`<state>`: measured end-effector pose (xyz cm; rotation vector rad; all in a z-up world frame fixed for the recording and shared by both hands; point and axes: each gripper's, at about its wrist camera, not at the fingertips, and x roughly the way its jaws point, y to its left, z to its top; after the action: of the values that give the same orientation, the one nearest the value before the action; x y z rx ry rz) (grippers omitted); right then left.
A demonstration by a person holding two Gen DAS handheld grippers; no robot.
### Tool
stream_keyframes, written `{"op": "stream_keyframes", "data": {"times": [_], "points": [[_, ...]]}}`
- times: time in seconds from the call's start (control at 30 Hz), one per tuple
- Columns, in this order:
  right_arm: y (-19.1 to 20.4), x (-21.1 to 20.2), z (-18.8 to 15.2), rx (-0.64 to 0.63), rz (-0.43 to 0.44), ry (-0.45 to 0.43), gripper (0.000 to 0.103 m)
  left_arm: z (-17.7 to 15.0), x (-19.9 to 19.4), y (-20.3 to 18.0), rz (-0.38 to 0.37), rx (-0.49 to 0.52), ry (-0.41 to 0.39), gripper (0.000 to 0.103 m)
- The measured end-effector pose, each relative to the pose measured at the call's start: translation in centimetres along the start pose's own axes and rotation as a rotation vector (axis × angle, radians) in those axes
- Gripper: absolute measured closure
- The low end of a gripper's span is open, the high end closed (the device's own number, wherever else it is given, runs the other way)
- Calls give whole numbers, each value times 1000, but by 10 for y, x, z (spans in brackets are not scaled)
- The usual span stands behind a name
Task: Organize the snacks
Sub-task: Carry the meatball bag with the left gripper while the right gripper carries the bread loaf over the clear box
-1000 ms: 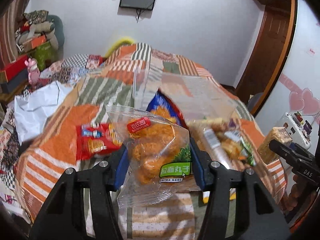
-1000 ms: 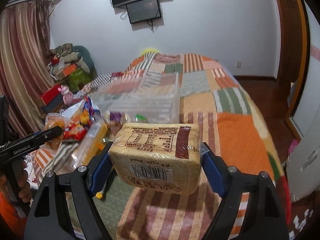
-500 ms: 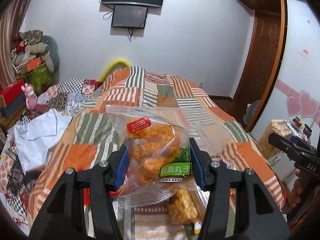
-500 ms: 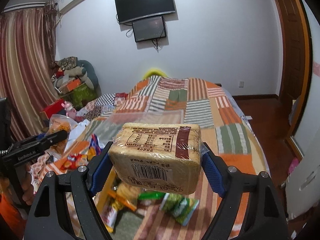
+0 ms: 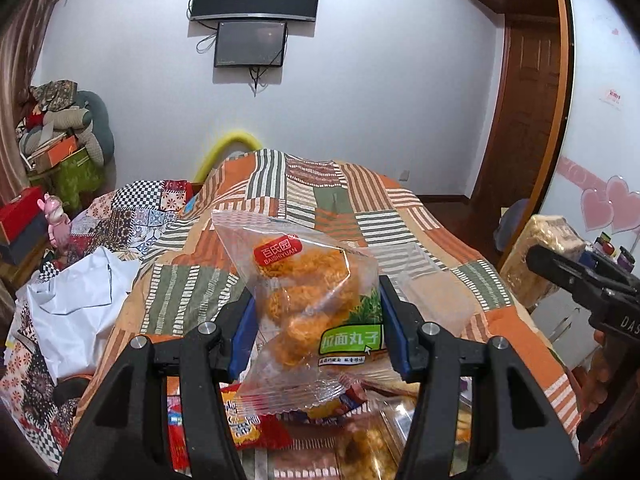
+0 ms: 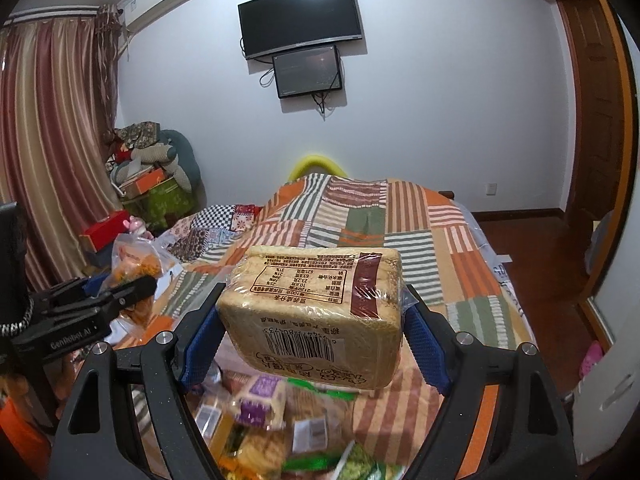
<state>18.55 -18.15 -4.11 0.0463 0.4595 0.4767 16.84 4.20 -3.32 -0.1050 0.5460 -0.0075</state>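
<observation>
The left gripper (image 5: 316, 332) is clamping a clear bag of orange noodle balls (image 5: 308, 300) between its 2 blue pads, one pad (image 5: 244, 336) pressing into each side of the bag, so the jaws are standing only partly apart, as wide as the bag allows. The bag is hanging in the air above the patchwork bedspread (image 5: 360, 208), its red brand label facing the camera and its green label near the right pad. Below it, a heap of loose snack packets (image 5: 256, 428) is lying on the bed, blurred, with a red and yellow packet showing clearest. The right gripper (image 6: 312, 328) is squeezing a wrapped block of dry noodles (image 6: 316, 308) across its width, the blue pads bearing on both ends, so those jaws are standing wide, filled by the block. The block is sitting with its printed nutrition panel up and its barcode toward the camera, also held clear of the bed. Under it more packets (image 6: 280, 420) are lying jumbled and out of focus, among them a purple and white one and some green ones. In the left wrist view the right gripper and its block are showing at the far right edge, with a hand (image 5: 604, 368) around the handle; in the right wrist view the left gripper and its bag are showing at the left.
</observation>
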Motion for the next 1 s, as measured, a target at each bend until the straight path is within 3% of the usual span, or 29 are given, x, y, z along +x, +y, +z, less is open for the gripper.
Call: {"op": "stream_keyframes", "data": {"times": [0.6,1.0], "points": [[-3,71,6,-38,6,134,23,7,86,14,-20,-27,153,48],[-5,117,-6,-86,39,312,23,0,121,14,-30,19,249,48]]}}
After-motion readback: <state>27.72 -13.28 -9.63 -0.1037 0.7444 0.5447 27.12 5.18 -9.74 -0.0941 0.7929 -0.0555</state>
